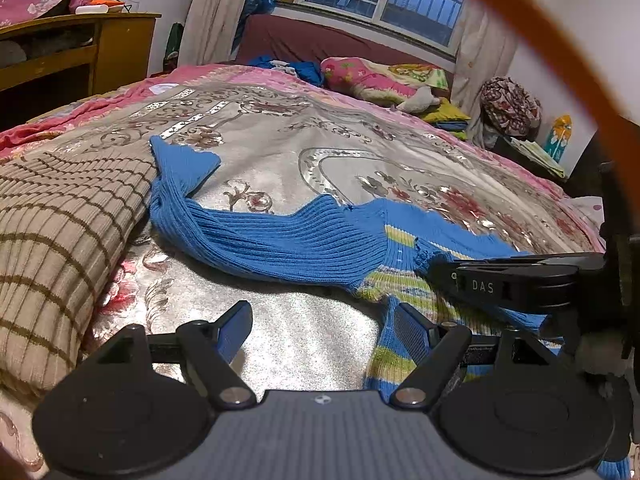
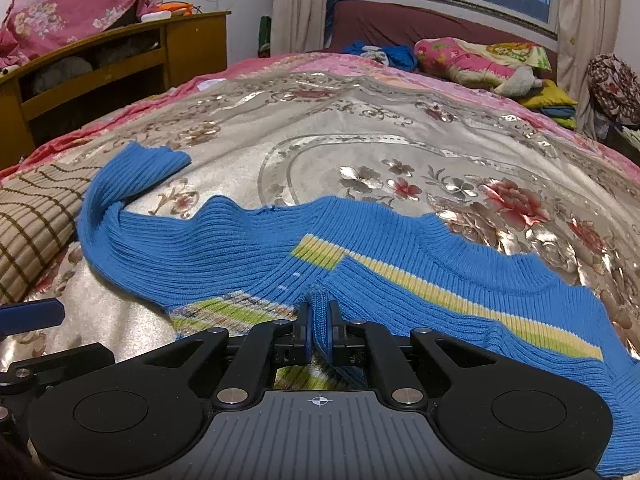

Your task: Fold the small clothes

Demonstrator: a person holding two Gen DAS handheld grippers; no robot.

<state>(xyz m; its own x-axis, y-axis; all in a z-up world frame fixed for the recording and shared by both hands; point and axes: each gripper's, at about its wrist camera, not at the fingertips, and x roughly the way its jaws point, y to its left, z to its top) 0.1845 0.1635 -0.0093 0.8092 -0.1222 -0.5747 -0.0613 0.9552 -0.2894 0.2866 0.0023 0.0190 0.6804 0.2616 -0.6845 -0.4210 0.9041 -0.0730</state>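
right gripper [image 2: 319, 330]: jaws pinched shut on a raised ridge of the blue sweater [image 2: 248, 248], right where the left sleeve meets the striped body. Grip looks thin, one pleat of knit between the pads.
left gripper [image 1: 318, 330]: jaws wide apart, nothing between them. One finger [image 1: 414, 330] sits over the sweater's striped hem edge, the other [image 1: 234, 328] over bare bedspread.
sweater position: lies flat across the near part of the bed, neckline toward the window, left sleeve [image 1: 192, 200] trailing off and curling up against the checked cloth [image 1: 52, 232].
step in hand (my read): fold the sleeve side in over the body.
how to do it well: lift just enough to clear the knit, carry across toward the yellow stripe [image 2: 460, 292], keep the fold line parallel to the side seam. Ribbed knit stretches, so pull slowly or the pleat will likely slip out.
left's job: probably pin the hem, or take the cuff [image 1: 188, 156] so the sleeve doesn't drag behind.
edges: checked cloth touches the sleeve bend, could get dragged along. Near bed edge is under the grippers, can't see it.
open room: silvery floral bedspread [image 2: 360, 140] beyond the neckline is free well toward the pillows [image 2: 480, 60]; plenty of space to lay the fold. The two grippers are close together, watch for a clash.
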